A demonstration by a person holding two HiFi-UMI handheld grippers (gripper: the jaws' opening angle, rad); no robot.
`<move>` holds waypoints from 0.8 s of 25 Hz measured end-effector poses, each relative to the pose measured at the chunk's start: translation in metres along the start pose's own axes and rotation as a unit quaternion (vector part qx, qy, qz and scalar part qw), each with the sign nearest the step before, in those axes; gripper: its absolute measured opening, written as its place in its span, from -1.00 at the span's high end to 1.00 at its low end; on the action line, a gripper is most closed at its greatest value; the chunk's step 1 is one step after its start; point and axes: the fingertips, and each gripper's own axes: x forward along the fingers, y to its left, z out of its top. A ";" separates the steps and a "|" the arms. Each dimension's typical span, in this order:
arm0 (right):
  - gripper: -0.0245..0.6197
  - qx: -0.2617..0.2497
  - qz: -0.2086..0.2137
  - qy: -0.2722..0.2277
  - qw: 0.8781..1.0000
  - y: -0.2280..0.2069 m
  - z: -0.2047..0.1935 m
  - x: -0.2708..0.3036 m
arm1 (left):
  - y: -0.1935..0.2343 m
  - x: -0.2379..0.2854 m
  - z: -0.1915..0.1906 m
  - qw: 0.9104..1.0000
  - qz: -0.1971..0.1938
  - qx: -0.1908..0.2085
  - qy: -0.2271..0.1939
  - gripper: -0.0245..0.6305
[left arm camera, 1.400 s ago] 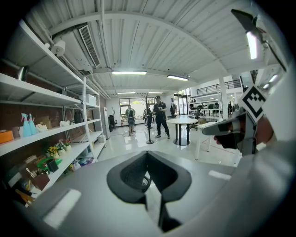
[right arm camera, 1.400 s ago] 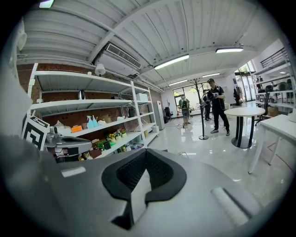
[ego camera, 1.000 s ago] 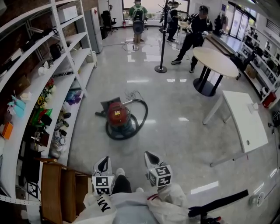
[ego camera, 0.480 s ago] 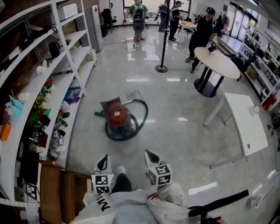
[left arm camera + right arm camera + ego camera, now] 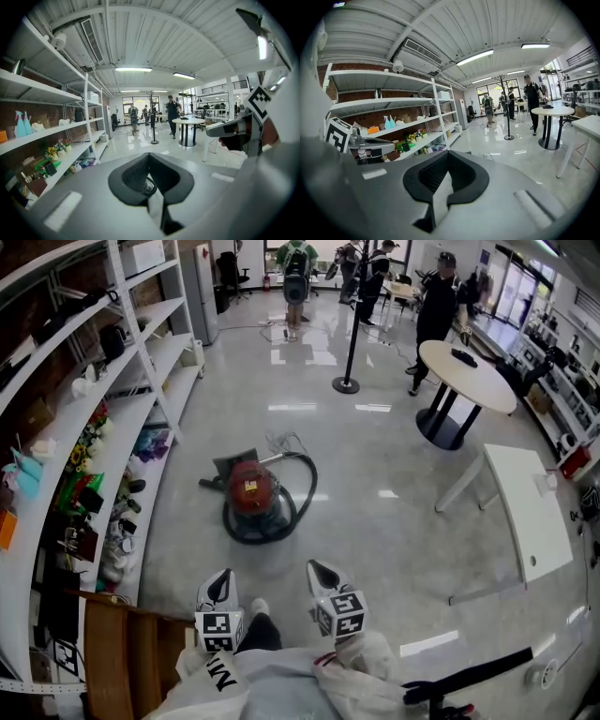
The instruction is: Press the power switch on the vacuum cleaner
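The red canister vacuum cleaner [image 5: 251, 491] sits on the glossy floor, its dark hose [image 5: 302, 493] looped around it and a grey floor head just behind it. Both grippers are held low near the person's body, well short of the vacuum. The left gripper [image 5: 221, 581] and right gripper [image 5: 322, 574] point forward side by side, each with a marker cube. In the left gripper view the left gripper [image 5: 150, 158] has its jaws closed on a seam, holding nothing. The right gripper [image 5: 447, 155] looks the same in its own view. No switch can be made out on the vacuum.
White shelving [image 5: 122, 418] full of small items runs along the left. A wooden piece [image 5: 122, 652] stands at lower left. A white table [image 5: 525, 512] and a round table [image 5: 466, 364] are to the right. A stanchion pole [image 5: 348, 352] and several people stand farther back.
The head view has shifted slightly, so the vacuum sits a little lower left. The person in black walked to the round table. Both grippers stay put and shut.
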 end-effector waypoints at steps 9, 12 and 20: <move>0.92 0.011 -0.007 0.013 1.000 -0.002 0.007 0.039 | 0.028 0.032 0.003 1.000 -0.009 -0.003 0.011 0.93; 0.92 0.009 -0.006 0.015 1.000 -0.001 0.014 0.052 | 0.037 0.042 0.008 1.000 -0.011 -0.006 0.010 0.93; 0.92 -0.005 -0.001 0.027 1.000 0.008 0.028 0.093 | 0.071 0.068 0.007 1.000 -0.006 -0.020 0.013 0.93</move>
